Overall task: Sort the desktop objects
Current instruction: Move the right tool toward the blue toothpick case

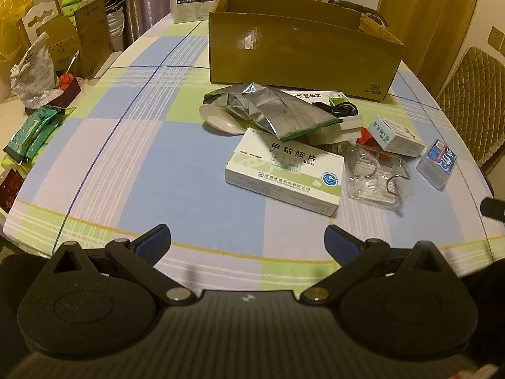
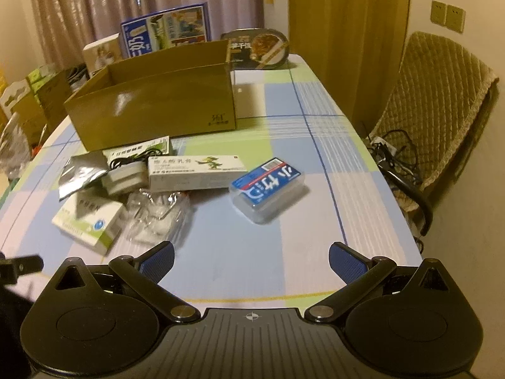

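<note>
Checked tablecloth (image 1: 189, 164) spreads ahead of both your grippers. Open cardboard box (image 1: 300, 50) stands at far side, beyond clutter. Green-white medicine box (image 1: 284, 173) lies just ahead-right of your left gripper (image 1: 247, 241), fingers spread wide, nothing held. Silver foil pouch (image 1: 274, 110) behind it, overlapping its far edge. Long white carton (image 2: 195, 172) ahead-left of your right gripper (image 2: 251, 260), also released, empty. Blue-labelled clear case (image 2: 268, 189) straight ahead. Crumpled clear packaging (image 2: 154, 214), contents possibly metal hooks, ahead-left.

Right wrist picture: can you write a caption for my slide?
Open right gripper hovers over a checked table, facing a blue-labelled plastic case, a pile of medicine boxes and a cardboard box.
</note>
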Available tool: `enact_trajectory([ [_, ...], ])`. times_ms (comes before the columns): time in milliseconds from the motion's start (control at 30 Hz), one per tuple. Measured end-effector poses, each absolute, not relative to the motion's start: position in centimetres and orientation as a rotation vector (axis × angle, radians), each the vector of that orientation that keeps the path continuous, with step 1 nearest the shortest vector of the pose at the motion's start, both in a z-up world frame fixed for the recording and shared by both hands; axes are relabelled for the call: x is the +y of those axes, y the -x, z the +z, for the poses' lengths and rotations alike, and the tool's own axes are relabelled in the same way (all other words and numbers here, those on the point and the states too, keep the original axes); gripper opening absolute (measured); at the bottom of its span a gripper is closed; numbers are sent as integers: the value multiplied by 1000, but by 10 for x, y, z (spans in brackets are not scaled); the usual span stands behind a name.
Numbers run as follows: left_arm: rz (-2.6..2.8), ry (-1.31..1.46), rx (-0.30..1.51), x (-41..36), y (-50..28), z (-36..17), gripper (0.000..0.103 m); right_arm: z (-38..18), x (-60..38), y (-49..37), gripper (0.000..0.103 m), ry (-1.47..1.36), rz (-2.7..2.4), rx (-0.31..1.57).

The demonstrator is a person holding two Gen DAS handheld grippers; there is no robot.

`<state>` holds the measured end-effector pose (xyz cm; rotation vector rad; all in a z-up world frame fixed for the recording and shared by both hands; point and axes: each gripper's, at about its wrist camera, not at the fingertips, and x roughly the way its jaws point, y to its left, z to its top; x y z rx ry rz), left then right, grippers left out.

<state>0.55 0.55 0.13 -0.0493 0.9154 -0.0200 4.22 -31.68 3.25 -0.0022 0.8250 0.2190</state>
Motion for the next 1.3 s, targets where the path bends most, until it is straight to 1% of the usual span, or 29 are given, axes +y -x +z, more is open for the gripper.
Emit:
enact_trajectory([
  [600,-138,-21,883,-3,-42,-14,102,10,-299,-90,101,-46,223,865],
  [900,-158,-29,899,-9,-62,-22,102,3,-292,-117,101,-44,191,845],
  [967,-156,-35,898,-10,-64,-23,102,0,-290,-124,99,-41,178,840],
  [1033,-158,-33,897,-9,-65,-24,102,-3,-289,-132,88,-37,166,843],
  [1100,-159,-25,897,-10,-66,-24,102,-9,-289,-140,85,-37,150,856],
  [1300,-164,-11,894,-10,-69,-25,102,-19,-292,-155,82,-57,104,875],
])
